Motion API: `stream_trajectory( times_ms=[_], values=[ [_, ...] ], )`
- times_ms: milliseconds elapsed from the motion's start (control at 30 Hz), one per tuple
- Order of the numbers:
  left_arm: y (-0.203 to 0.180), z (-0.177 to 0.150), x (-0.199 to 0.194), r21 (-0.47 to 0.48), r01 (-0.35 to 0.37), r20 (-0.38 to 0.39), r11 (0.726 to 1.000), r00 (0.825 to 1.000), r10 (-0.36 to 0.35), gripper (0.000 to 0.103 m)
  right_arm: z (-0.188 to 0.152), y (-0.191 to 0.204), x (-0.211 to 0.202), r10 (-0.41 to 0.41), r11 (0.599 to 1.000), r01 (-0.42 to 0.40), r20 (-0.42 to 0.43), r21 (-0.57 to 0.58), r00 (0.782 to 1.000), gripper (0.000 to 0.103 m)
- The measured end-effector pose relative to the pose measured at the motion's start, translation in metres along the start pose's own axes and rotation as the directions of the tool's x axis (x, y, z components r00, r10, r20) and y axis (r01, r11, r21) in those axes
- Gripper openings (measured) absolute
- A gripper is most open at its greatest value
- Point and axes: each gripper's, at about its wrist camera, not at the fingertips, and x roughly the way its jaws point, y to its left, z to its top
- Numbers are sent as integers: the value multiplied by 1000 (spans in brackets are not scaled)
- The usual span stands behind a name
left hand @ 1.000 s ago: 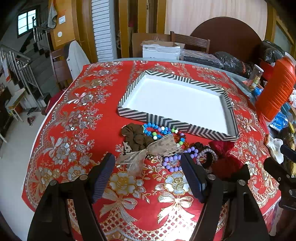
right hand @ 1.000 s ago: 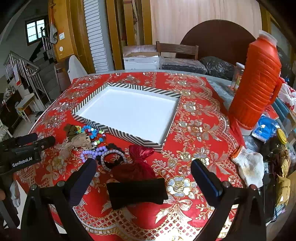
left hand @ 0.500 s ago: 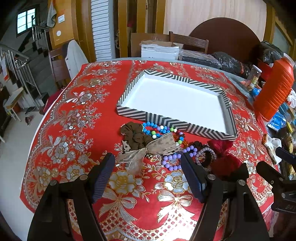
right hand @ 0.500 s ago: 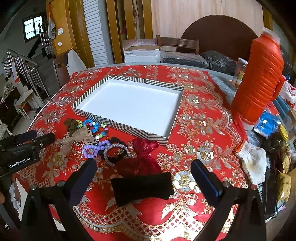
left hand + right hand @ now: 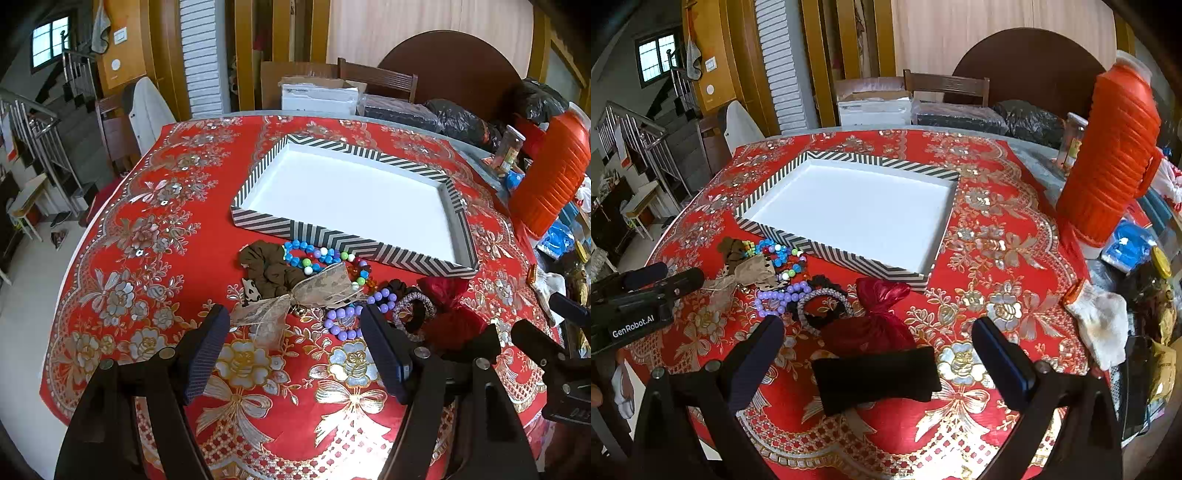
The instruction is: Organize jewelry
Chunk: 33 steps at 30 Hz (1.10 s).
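Both grippers have been drawn slightly back, left gripper [image 5: 291, 350] and right gripper [image 5: 877, 363] held spread and empty, so the jewelry pile [image 5: 325, 284] beside the striped tray [image 5: 369, 249] is framed.

Home dining room, floral tablecloth [image 5: 155, 236], wooden chair [image 5: 947, 85], staircase [image 5: 646, 125]

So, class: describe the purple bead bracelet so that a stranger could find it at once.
Start at the striped tray on the red tablecloth. Jewelry is heaped along its near edge; the purple bracelet lies at the heap's near side, beside the sheer bow. Its beads are all one lilac colour, unlike the multicoloured beads behind it.
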Motion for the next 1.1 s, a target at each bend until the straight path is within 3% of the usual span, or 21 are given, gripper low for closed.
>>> stream_trajectory(
  times_ms=[1100],
  values=[
    [-3,3,18,14,8,-55,1000,998,-7,57,1,5,20,-12,1000,11,-64,-14,998,103]
  ],
)
